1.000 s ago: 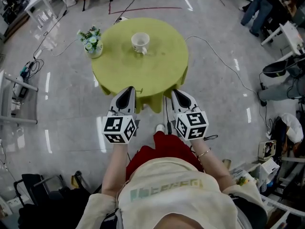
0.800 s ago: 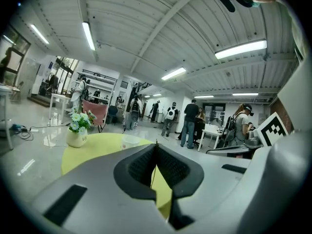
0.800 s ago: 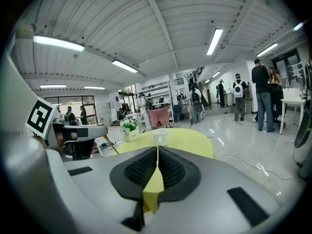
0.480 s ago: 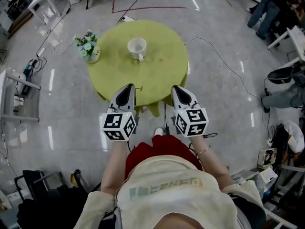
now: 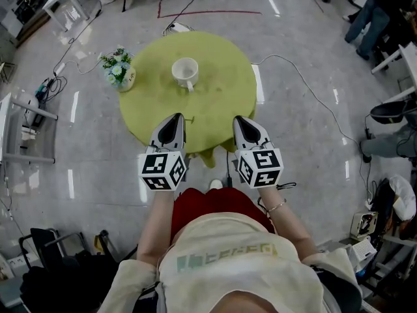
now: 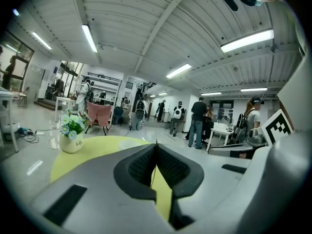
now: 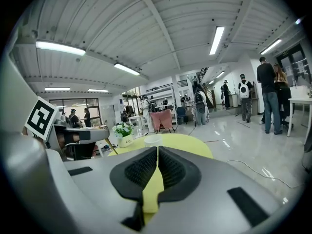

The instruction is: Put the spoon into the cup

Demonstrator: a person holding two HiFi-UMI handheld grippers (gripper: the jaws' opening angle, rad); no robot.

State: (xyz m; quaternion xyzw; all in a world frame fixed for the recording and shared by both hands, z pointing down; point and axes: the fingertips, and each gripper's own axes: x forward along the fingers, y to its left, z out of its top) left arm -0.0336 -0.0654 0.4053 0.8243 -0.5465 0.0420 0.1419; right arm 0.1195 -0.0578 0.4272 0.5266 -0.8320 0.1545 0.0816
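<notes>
A white cup [image 5: 186, 72] stands upright near the middle of a round table with a yellow-green cloth [image 5: 221, 96]; the right gripper view shows the cup [image 7: 152, 139] just beyond the jaw tips. A thin dark sliver [image 5: 189, 118] lies at the table's near edge, too small to tell if it is the spoon. My left gripper [image 5: 174, 118] and right gripper [image 5: 241, 119] hover side by side over that near edge, both shut, with nothing seen between their jaws. The jaws also meet in the gripper views, left [image 6: 156, 145] and right [image 7: 158, 147].
A small white vase of flowers [image 5: 118, 69] stands at the table's left rim. Cables [image 5: 306, 87] run across the glossy floor around the table. People [image 5: 374, 12] and desks fill the far right; racks and cables lie at the left.
The table has drawn closer to me in the head view, so both grippers now reach over its near edge. Both stay shut.
</notes>
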